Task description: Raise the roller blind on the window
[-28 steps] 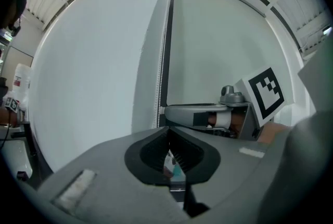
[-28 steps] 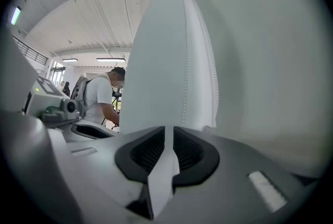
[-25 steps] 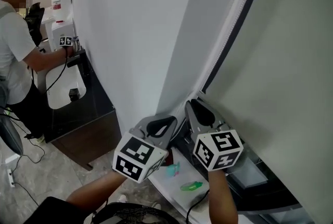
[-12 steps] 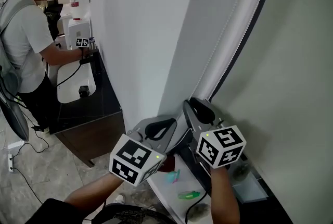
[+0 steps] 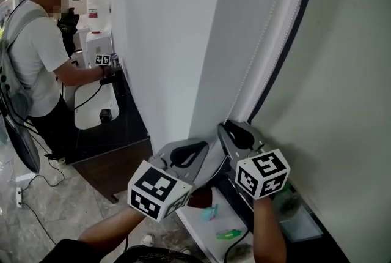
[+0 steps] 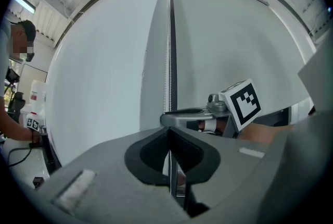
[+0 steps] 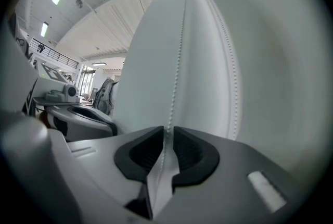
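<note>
The pale roller blind [image 5: 342,84] hangs at the right, beside a white frame strip with a dark edge. Its bead chain [image 5: 263,51] runs down the strip to both grippers. My left gripper [image 5: 198,148] is shut on the bead chain [image 6: 167,61], which is pinched between its dark pads. Just beyond it and a little higher is my right gripper [image 5: 235,131], also seen as the right gripper [image 6: 208,116] in the left gripper view. In the right gripper view the chain [image 7: 179,51] drops into a narrow gap between that gripper's jaws, which stand slightly apart. A second strand [image 7: 231,77] hangs to the right.
A white pillar [image 5: 171,41] stands left of the chain. Below the grippers is a sill [image 5: 201,231] with small green items [image 5: 229,234]. At the far left a person [image 5: 36,60] works at a dark counter [image 5: 116,127] with white machines.
Both grippers stay almost where they were on the chain. The head view has swung, so the person at the left now shows further into the picture.
</note>
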The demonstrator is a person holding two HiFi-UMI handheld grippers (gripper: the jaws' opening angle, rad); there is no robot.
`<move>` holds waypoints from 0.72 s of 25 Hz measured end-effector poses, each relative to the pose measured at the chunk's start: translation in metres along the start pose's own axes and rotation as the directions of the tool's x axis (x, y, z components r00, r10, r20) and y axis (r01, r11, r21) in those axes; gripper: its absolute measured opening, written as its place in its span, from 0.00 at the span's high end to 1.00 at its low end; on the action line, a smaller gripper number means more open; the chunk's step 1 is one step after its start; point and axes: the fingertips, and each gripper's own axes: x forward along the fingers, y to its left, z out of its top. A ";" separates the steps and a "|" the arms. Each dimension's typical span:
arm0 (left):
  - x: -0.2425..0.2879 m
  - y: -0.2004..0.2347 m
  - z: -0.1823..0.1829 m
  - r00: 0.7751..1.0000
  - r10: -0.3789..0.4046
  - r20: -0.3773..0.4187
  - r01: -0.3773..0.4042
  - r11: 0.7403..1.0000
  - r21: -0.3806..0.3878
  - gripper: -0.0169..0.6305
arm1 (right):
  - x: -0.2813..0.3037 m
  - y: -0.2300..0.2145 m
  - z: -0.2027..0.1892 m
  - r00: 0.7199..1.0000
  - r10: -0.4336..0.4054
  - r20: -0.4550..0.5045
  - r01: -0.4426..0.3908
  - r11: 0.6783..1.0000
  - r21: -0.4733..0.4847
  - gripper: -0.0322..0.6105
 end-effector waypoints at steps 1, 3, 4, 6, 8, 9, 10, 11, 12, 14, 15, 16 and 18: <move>0.001 -0.001 0.001 1.000 -0.004 0.001 0.004 1.000 0.000 0.97 | 0.001 0.001 0.000 1.000 0.009 0.002 -0.009 1.000 0.000 0.88; 0.002 -0.003 0.004 1.000 -0.014 0.005 0.014 1.000 -0.002 0.97 | 0.001 0.004 0.000 1.000 0.019 0.004 -0.019 1.000 0.004 0.93; 0.003 -0.004 0.006 1.000 -0.020 0.007 0.020 1.000 -0.004 0.97 | 0.001 0.004 -0.001 1.000 0.016 0.002 -0.016 1.000 0.012 0.93; 0.006 -0.007 0.011 0.999 -0.037 0.013 0.037 0.999 -0.007 0.97 | -0.003 0.002 -0.001 1.000 0.005 -0.001 -0.005 0.999 0.044 0.93; 0.010 -0.010 0.018 0.998 -0.057 0.021 0.057 0.998 -0.007 0.97 | -0.010 0.003 -0.001 1.000 -0.003 0.008 0.003 0.997 0.072 0.93; 0.013 -0.011 0.023 0.997 -0.066 0.025 0.066 0.998 -0.005 0.96 | -0.015 0.003 -0.001 1.000 -0.010 0.017 0.008 0.996 0.084 0.93; 0.016 -0.013 0.027 0.997 -0.077 0.030 0.078 0.997 -0.005 0.96 | -0.019 0.002 -0.001 0.999 -0.018 0.028 0.015 0.995 0.099 0.93; 0.019 -0.016 0.031 0.995 -0.093 0.032 0.093 0.996 -0.008 0.96 | -0.024 0.002 -0.001 0.999 -0.025 0.038 0.021 0.993 0.116 0.93; 0.021 -0.020 0.035 0.993 -0.115 0.033 0.115 0.993 -0.014 0.95 | -0.029 0.002 -0.002 0.999 -0.031 0.044 0.025 0.991 0.130 0.93; 0.025 -0.029 0.043 0.985 -0.168 0.036 0.169 0.985 -0.029 0.81 | -0.036 0.006 -0.009 0.999 -0.035 0.029 0.030 0.990 0.136 0.93; 0.027 -0.033 0.048 0.981 -0.188 0.044 0.190 0.981 -0.031 0.80 | -0.038 0.010 -0.014 0.999 -0.035 0.010 0.033 0.991 0.128 0.93; 0.029 -0.034 0.054 0.979 -0.199 0.053 0.200 0.979 -0.026 0.80 | -0.041 0.013 -0.019 0.999 -0.035 -0.003 0.035 0.992 0.120 0.93; 0.033 -0.036 0.066 0.977 -0.204 0.068 0.205 0.979 -0.002 0.80 | -0.048 0.017 -0.022 0.999 -0.039 -0.003 0.039 0.991 0.125 0.93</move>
